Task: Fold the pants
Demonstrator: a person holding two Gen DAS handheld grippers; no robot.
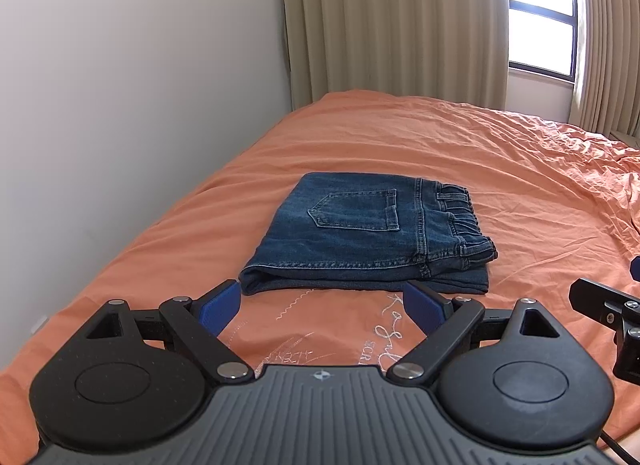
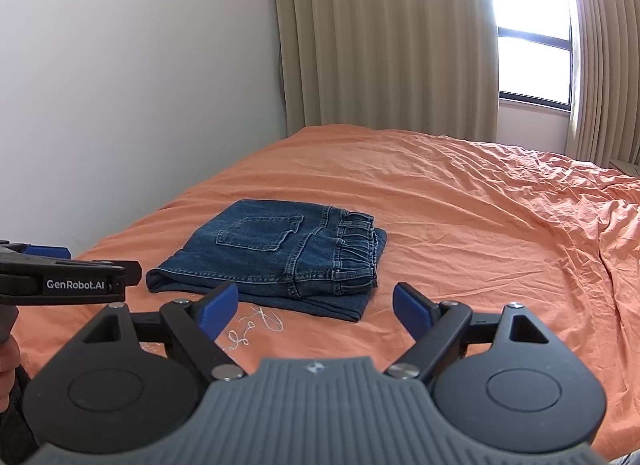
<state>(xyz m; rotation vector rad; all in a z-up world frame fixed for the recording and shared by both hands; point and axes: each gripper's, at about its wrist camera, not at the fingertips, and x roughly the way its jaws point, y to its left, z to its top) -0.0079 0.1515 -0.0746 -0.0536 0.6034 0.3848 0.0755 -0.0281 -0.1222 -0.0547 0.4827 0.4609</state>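
Observation:
A pair of blue denim pants [image 1: 360, 233] lies folded into a compact rectangle on the orange bedspread [image 1: 440, 145], back pocket up and elastic waistband to the right. It also shows in the right wrist view [image 2: 272, 257]. My left gripper [image 1: 324, 301] is open and empty, just short of the pants' near edge. My right gripper [image 2: 316, 303] is open and empty, also just short of the near edge. The left gripper's side shows at the left of the right wrist view [image 2: 68, 281].
A white wall [image 1: 140, 85] runs along the bed's left side. Beige curtains [image 1: 380, 25] and a bright window [image 1: 540, 25] stand behind the bed. White embroidery [image 1: 384, 317] marks the bedspread near my fingers. The spread is wrinkled at the right.

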